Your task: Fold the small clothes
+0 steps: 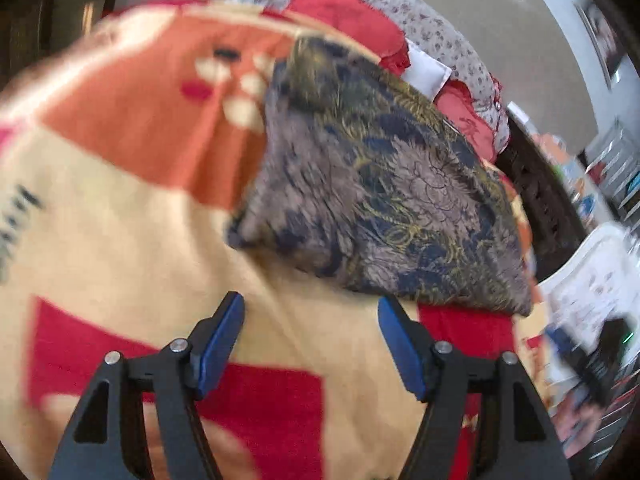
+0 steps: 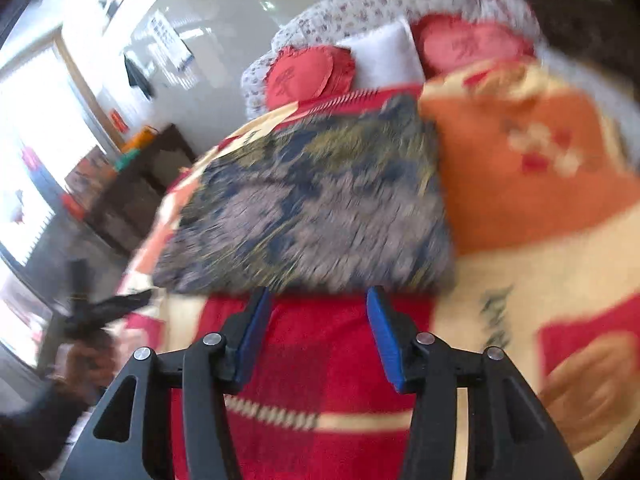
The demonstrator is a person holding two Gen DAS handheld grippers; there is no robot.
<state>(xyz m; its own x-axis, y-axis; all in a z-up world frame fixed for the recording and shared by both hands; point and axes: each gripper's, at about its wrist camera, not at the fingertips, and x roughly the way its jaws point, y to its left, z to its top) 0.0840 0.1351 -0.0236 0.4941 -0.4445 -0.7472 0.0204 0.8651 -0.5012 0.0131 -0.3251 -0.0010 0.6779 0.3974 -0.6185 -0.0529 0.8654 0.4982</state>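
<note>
Both views are smeared by motion blur, and fine detail is poor throughout.

In the left wrist view, the left gripper (image 1: pixel 311 344) is seen at the bottom centre with its blue-padded fingers (image 1: pixel 219 346) spread wide apart; nothing is held between them. A folded grey-and-navy patterned garment (image 1: pixel 380 184) is found in the centre-right of the frame, lying on a cream, orange and red blanket (image 1: pixel 120 216). The garment's near edge sits just beyond the fingertips; contact cannot be confirmed. Black lettering at the left edge of the blanket is cut off and unreadable.

In the right wrist view, the right gripper (image 2: pixel 318 332) is recorded at the bottom centre, fingers likewise parted and empty. The garment (image 2: pixel 312 216) fills the middle of the frame, its lower edge just above the fingertips. The blanket (image 2: pixel 532 184) rises in a fold at the right, hiding the garment's right margin.

At the upper centre, two red cushions (image 2: pixel 304 74) and a white pillow (image 2: pixel 384 54) are noted against a floral-print headboard (image 2: pixel 360 4). At the lower left, a dark blurred shape (image 2: pixel 100 312) is present; it cannot be identified.
</note>
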